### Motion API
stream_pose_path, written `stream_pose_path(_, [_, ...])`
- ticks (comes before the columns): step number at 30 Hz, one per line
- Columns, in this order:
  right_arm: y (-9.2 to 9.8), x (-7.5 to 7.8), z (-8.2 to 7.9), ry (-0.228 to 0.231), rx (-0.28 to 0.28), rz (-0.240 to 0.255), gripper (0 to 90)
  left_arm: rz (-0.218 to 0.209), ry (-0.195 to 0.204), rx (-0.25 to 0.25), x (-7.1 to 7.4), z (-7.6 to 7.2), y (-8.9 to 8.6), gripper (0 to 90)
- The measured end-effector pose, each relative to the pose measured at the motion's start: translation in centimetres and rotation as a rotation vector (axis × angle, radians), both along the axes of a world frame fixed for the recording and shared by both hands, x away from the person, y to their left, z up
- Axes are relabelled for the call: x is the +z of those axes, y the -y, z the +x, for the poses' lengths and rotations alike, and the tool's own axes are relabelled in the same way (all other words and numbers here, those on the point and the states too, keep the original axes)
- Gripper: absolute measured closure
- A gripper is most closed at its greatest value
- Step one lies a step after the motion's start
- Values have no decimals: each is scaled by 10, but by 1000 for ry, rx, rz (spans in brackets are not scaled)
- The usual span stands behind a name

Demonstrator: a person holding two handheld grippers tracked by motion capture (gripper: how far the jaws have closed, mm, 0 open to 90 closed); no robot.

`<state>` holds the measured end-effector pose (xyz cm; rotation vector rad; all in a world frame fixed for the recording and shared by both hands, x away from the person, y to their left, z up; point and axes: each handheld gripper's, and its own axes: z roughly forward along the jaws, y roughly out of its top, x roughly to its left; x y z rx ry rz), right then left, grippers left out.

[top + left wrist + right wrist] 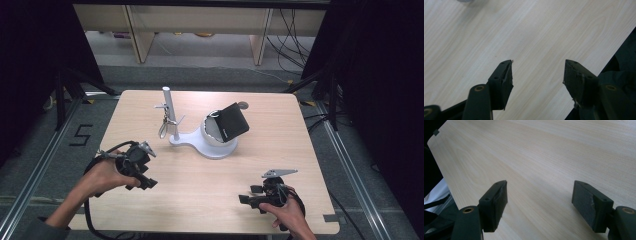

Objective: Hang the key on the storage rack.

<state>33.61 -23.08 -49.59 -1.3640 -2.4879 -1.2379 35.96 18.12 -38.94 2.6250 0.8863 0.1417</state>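
Left gripper had its jaws spread wide with nothing between them, just bare table under the tips. Right gripper was the same, jaws well apart and empty over plain wood. In the high view the left gripper sat near the table's left edge, held by the left hand, tips pointed toward the table's middle; the right gripper rested low near the front right, held by the right hand, tips pointing left. Both were well apart from the white stand mid-table. On that stand a black wallet leaned tilted in the round cup part, and a small key ring hung from a peg on the upright post. Neither gripper touched any of it. Likely step: reaching in for the wallet or the keys, can't tell which. To do it well, keep the jaws wide on approach, come at the wallet's exposed upper edge square to its flat sides, and close only once both pads bracket it, so the light stand doesn't get nudged or tipped. The other gripper could steady the base.
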Motion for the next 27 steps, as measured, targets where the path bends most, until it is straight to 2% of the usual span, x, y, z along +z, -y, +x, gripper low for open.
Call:
stream_pose_path(2, [0, 0, 0, 4, 1, -1, 294, -17, -1, 4, -3, -4, 0, 351])
stream_pose_path(3, [0, 0, 0, 4, 1, -1, 294, -29, 18, -11, -6, -7, 0, 351])
stream_pose_path(4, [-1, 0, 0, 4, -1, -3, 294, -65, 46, 7, -13, -16, 1, 339])
stream_pose_path(6, [-1, -1, 0, 2, 5, 3, 294, -66, 46, -3, -16, -20, 0, 340])
stream_pose_path(8, [-2, -1, 0, -4, 3, -1, 294, -103, 34, 13, -24, -30, 1, 348])
stream_pose_path(10, [-2, -1, 0, -3, 2, -3, 294, -104, 42, 4, -26, -32, 1, 346])
stream_pose_path(11, [-4, 2, -3, -31, -19, 2, 294, -107, 67, 2, -29, -35, 2, 336])
stream_pose_path(12, [-3, 1, -2, -21, -7, 10, 294, -123, 98, 13, -34, -40, 1, 334])
stream_pose_path(13, [-3, 1, -2, -15, -10, 7, 294, -136, 114, 8, -37, -43, 0, 334])
stream_pose_path(14, [-2, 1, -2, -11, -10, 10, 294, -154, 133, 25, -39, -47, 0, 332])
stream_pose_path(15, [-2, 1, -2, -11, -10, 10, 294, -154, 133, 25, -39, -47, 0, 330])
stream_pose_path(16, [-3, 1, -2, -10, -12, 11, 294, -180, 174, 38, -44, -52, -1, 329])
stream_pose_path(17, [-3, 1, -2, -10, -12, 11, 294, -180, 174, 38, -44, -52, -1, 329])
stream_pose_path(18, [-4, 0, -2, -20, -3, 25, 294, -211, 169, 47, -50, -58, -2, 327])
stream_pose_path(19, [-4, 0, -2, -20, -3, 25, 294, -211, 169, 47, -50, -58, -2, 325])
stream_pose_path(20, [-4, 0, -2, -11, -3, 14, 293, -222, 170, 61, -56, -63, -2, 318])
stream_pose_path(22, [-4, 0, -2, -8, -2, 10, 294, -220, 178, 59, -59, -65, -1, 306])
stream_pose_path(23, [-4, 1, -2, -8, -2, 11, 293, -227, 191, 82, -62, -68, -1, 306])
stream_pose_path(25, [-4, 0, -2, -12, -3, 26, 293, -230, 184, 82, -67, -70, -1, 305])
stream_pose_path(27, [-4, 0, -2, -9, -4, 26, 293, -234, 195, 70, -70, -72, -2, 303])
